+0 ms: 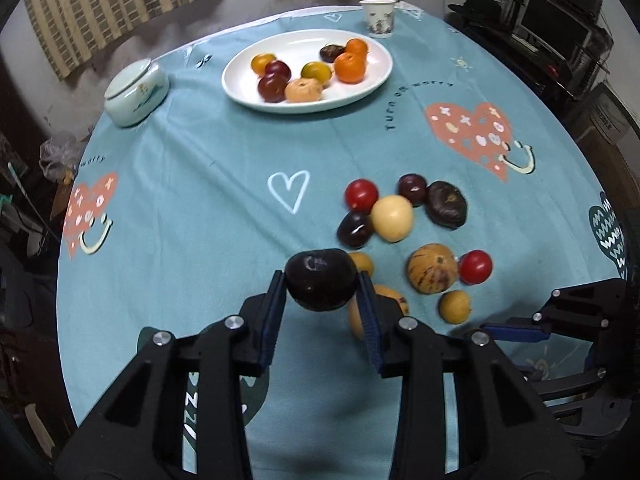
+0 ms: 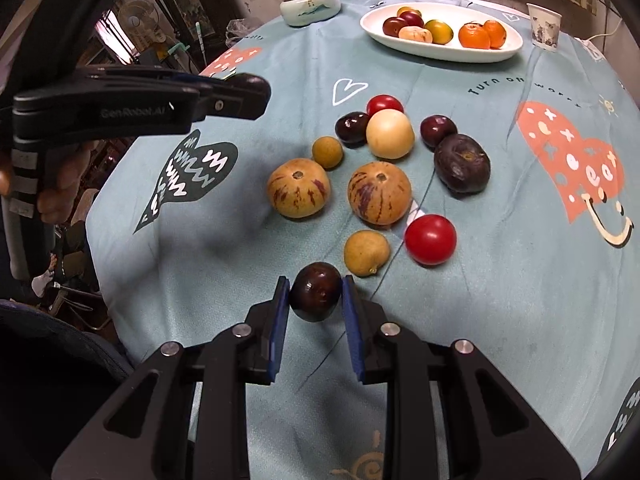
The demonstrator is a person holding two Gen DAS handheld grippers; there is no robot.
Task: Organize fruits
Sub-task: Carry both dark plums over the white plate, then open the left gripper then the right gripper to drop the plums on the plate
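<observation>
Dark fruit is clamped in both grippers, a passionfruit [image 1: 321,285] in the left [image 1: 322,286] and a plum [image 2: 316,297] in the right [image 2: 315,298], both held well short of the plate [image 1: 240,84].

Loose fruits [image 2: 379,199] cluster on cloth; others fill the white plate [image 2: 508,49]

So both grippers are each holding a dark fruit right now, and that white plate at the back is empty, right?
Not quite: the white plate already holds several fruits, as the left wrist view shows. The rest stands: the left gripper grips a dark fruit, the right gripper a dark plum.
</observation>
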